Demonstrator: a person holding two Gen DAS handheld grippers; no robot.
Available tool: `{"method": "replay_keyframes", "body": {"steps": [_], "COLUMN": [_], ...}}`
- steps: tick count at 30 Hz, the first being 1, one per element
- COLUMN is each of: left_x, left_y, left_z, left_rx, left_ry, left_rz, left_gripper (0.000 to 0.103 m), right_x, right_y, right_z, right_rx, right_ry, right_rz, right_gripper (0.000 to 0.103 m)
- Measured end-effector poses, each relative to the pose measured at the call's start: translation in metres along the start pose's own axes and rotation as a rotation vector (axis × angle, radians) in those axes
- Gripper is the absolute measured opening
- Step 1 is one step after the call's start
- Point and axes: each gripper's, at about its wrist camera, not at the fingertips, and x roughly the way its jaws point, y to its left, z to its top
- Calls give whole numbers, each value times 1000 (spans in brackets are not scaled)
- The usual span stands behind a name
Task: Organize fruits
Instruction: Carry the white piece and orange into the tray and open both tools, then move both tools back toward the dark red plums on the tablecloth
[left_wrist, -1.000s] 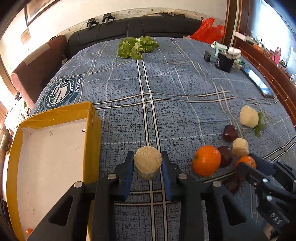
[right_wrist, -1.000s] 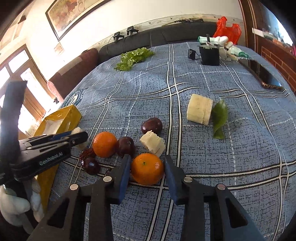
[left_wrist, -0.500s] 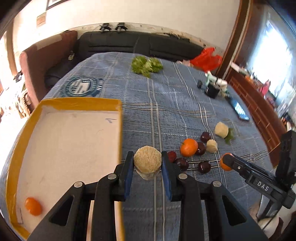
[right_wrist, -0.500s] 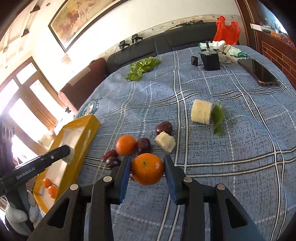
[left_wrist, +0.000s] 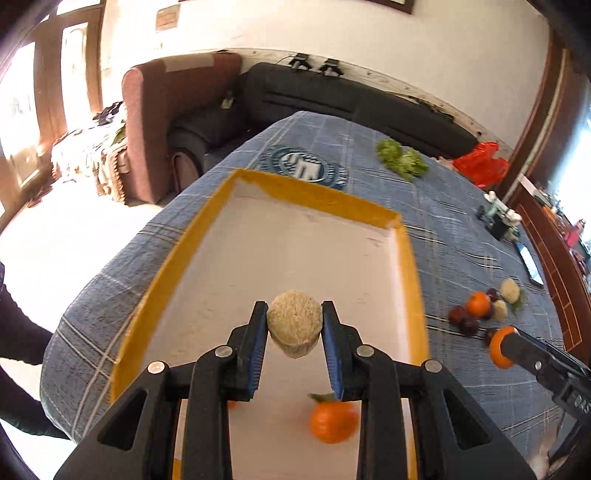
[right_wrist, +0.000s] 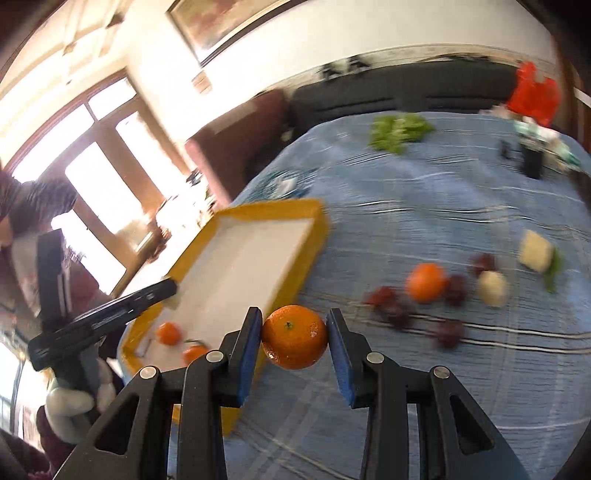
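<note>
Left wrist view first: the left gripper (left_wrist: 294, 341) has both blue pads clamped on a pale, rough-skinned round fruit (left_wrist: 294, 322), which hangs above the white floor of the yellow-rimmed tray (left_wrist: 413, 280). Below and just right of it, an orange with a green leaf (left_wrist: 333, 422) lies inside the tray at its near end, a bit smeared by motion. Off to the right, over the blue plaid cloth (left_wrist: 454, 236), the right gripper's black finger pokes in with a held orange (left_wrist: 499, 346) at its tip. Beyond that sits the loose pile: dark plums (left_wrist: 464, 322), another orange (left_wrist: 477, 304) and two pale chunks (left_wrist: 510, 290), all close together and well apart from the tray. Farther back, leafy greens (left_wrist: 402, 160) lie on the cloth, and a red bag (left_wrist: 480, 166) lies near the dark sofa (left_wrist: 332, 99) at the far edge.

Right wrist view now, blurry but readable: the right gripper (right_wrist: 294, 338) is pinched on the bright orange (right_wrist: 294, 336), stem dimple facing us, skin glossy and unmarked. It hangs above the cloth just beside the tray's near right wall (right_wrist: 291, 284). Two small oranges (right_wrist: 168, 333) rest in the tray's near corner. The left gripper (right_wrist: 162, 291) reaches over the tray from the left.
</note>
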Motion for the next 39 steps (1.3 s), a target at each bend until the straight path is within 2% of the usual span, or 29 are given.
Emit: {"method": "replay_keyframes", "body": {"steps": [7, 12, 18, 19, 20, 21, 24, 28, 33, 39], "left_x": [20, 32, 34, 34, 32, 30, 22, 4, -25, -53], "left_y": [40, 54, 64, 63, 63, 62, 60, 51, 32, -1], "left_z": [4, 3, 1, 1, 0, 1, 1, 0, -7, -19], "left_rx": [-62, -96, -117, -118, -119, -119, -119, -109, -75, -10], "left_ry": [40, 68, 78, 77, 74, 70, 49, 9, -64, -129], "left_rz": [22, 24, 10, 7, 2, 0, -1, 5, 74, 129], "left_gripper": [28, 28, 29, 30, 36, 43, 49, 60, 74, 80], "right_x": [64, 99, 120, 122, 124, 124, 123, 109, 80, 40], "right_y": [56, 66, 78, 80, 81, 83, 86, 86, 79, 55], "right_z": [-1, -3, -9, -11, -9, -8, -7, -5, -7, -15], "right_rx": [-92, -103, -130, -138, -145, -153, -155, -155, -123, -70], "right_ry": [111, 173, 208, 211, 208, 206, 201, 176, 118, 46], "right_rz": [31, 25, 16, 13, 7, 8, 15, 14, 11, -12], "right_gripper": [40, 41, 41, 42, 42, 42, 43, 53, 57, 63]}}
